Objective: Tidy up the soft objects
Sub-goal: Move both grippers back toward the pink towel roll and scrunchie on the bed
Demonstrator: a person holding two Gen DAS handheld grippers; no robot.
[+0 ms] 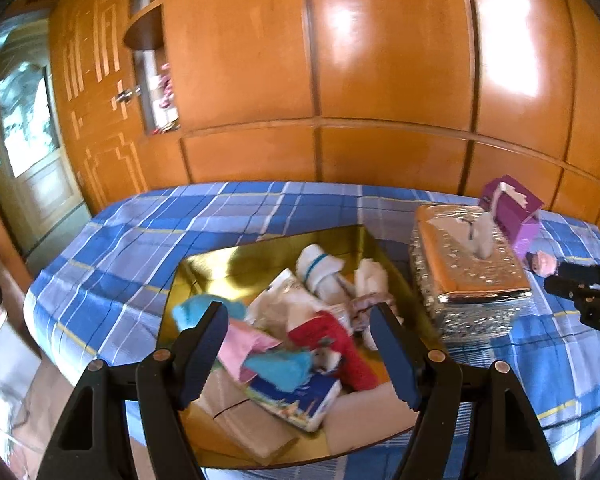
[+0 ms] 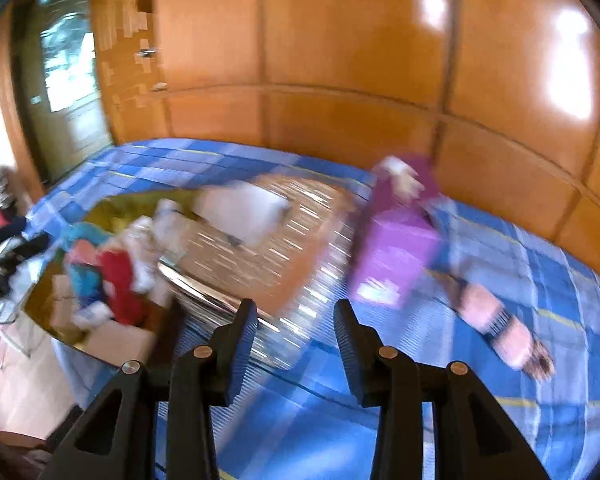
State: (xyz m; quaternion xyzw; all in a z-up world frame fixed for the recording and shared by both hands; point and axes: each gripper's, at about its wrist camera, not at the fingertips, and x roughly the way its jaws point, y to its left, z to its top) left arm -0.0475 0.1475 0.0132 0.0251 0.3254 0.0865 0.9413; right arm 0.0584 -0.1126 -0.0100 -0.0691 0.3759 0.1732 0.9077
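Observation:
A gold-lined box [image 1: 204,268] sits on the blue plaid bed [image 1: 140,232]. It holds several soft items: a red sock [image 1: 340,344], teal cloth [image 1: 284,364], pink cloth [image 1: 244,344] and white rolled socks [image 1: 320,268]. My left gripper [image 1: 300,352] is open and empty, just above the box. My right gripper [image 2: 296,340] is open and empty above the bedspread. It also shows in the left wrist view [image 1: 580,288]. A pink patterned sock [image 2: 500,320] lies on the bed to its right, also showing in the left wrist view [image 1: 544,262]. The right wrist view is blurred.
A silver tissue box [image 1: 468,276] stands right of the gold box, also showing in the right wrist view [image 2: 260,248]. A purple carton [image 1: 516,212] lies behind it, also seen in the right wrist view [image 2: 400,240]. A wooden wardrobe wall [image 1: 380,80] runs behind the bed. A door [image 1: 32,140] is at the left.

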